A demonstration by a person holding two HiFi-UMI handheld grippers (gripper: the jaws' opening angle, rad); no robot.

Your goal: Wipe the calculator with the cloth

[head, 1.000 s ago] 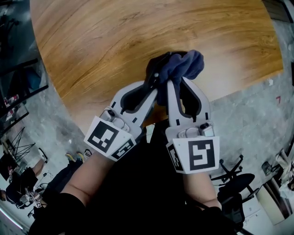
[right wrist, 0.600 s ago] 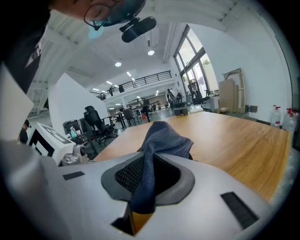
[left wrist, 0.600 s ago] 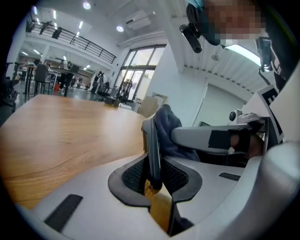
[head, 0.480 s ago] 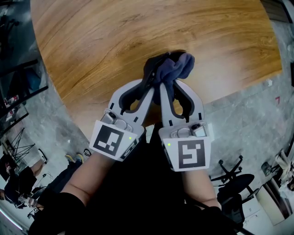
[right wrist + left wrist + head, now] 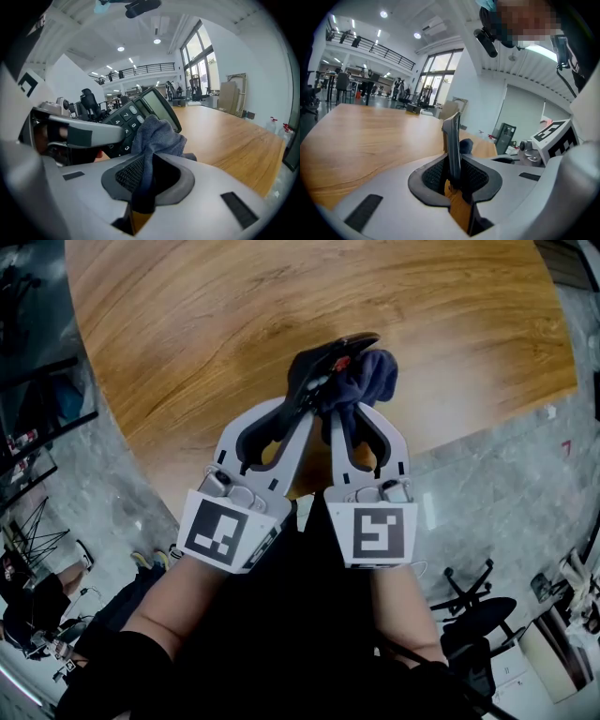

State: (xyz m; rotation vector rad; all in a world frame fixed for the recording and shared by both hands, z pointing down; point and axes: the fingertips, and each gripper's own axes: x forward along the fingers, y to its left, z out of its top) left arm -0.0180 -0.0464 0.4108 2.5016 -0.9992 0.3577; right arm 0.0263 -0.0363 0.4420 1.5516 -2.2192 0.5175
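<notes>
Two grips | left gripper (image 5: 454, 177) pinches calculator (image 5: 452, 140) edge-on, upper centre of head view, over table (image 5: 187, 334) | right gripper (image 5: 146, 180) pinches cloth (image 5: 157, 136) at its keys (image 5: 123, 117) | risk: thin-edge hold may let calculator twist or slip under wiping pressure

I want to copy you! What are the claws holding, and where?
Left claw grips the calculator by its lower end, edge-on; right claw grips the blue cloth by a bunched fold.
</notes>
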